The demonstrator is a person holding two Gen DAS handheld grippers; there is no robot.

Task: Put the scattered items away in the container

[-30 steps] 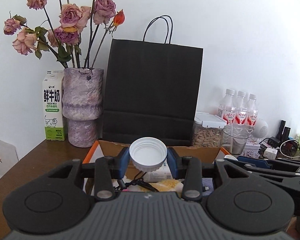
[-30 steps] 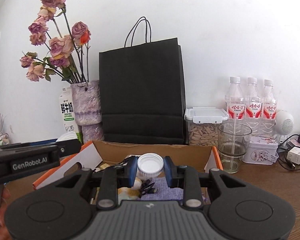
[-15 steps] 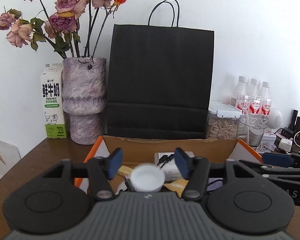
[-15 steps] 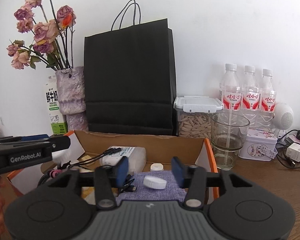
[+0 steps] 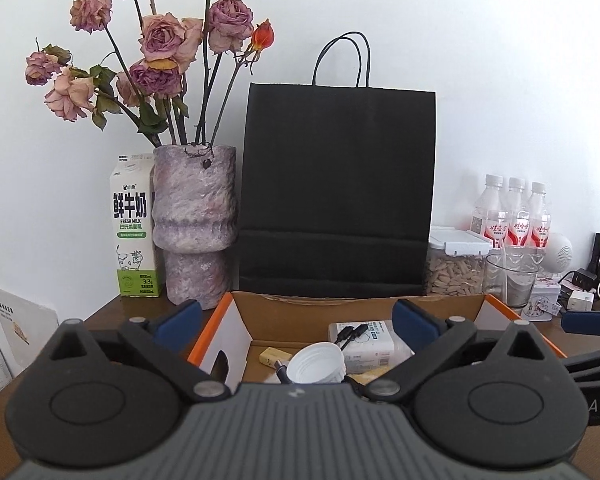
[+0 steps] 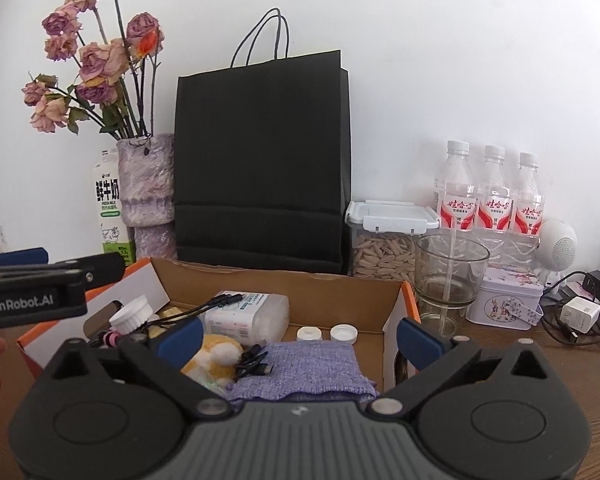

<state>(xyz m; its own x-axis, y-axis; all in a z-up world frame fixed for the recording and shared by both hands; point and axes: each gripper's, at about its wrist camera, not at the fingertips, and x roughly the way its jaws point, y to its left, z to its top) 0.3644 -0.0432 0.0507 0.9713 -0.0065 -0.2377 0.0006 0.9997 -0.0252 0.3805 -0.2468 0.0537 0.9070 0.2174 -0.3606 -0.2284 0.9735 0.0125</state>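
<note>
Lid: large white ribbed plastic cap [image 5: 317,364] in open cardboard box [image 5: 340,309], hollow facing near, tilted.
Left gripper [image 5: 298,322]: jaws opening, empty.
Right gripper [image 6: 299,336]: jaws opening, empty.

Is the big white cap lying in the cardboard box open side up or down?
Open side up: the big white cap shows its hollow threaded inside, lying in the cardboard box.

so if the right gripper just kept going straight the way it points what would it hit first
Most likely the purple knitted cloth lying in the cardboard box, since the right gripper, jaws opening with nothing between them, points slightly down over it. Depth is unclear; it might pass over and reach the box's back wall instead.
</note>
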